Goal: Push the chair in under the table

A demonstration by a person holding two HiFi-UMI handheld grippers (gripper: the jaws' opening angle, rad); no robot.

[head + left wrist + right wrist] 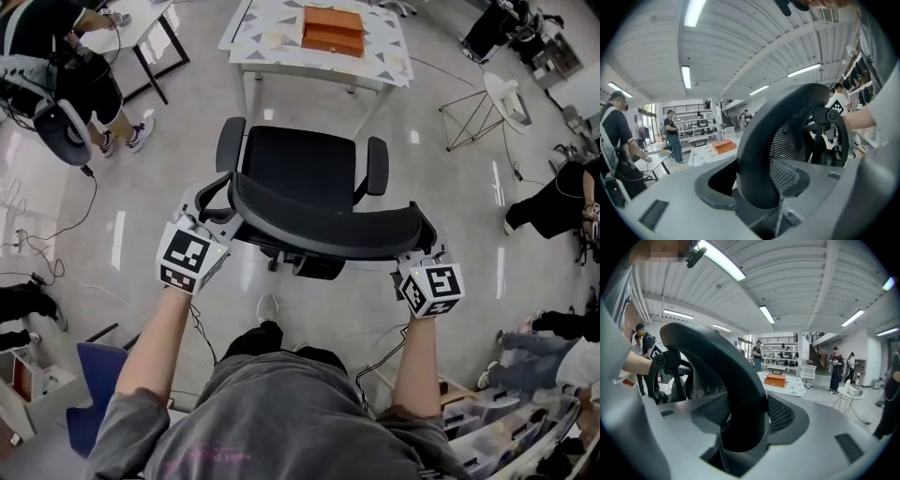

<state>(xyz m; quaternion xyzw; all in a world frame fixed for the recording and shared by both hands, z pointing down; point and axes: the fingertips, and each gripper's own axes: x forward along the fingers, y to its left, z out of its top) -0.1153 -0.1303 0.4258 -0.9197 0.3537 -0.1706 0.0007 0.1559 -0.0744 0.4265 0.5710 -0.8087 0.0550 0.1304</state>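
Nearest the camera, left gripper and right gripper both clamped on black chair backrest, far beyond, white table bearing orange box

Bright, even indoor light from ceiling strip lamps — long white bars, blown out in both gripper views — puts pale vertical streaks of glare on the glossy floor in the head view and casts only a soft, faint shadow under the chair. Both gripper views bend strongly at the edges, with black vignetted corners; the chair's rim close to each lens is blurred, the far room fairly sharp. The head view is crisp, mildly curved outward.
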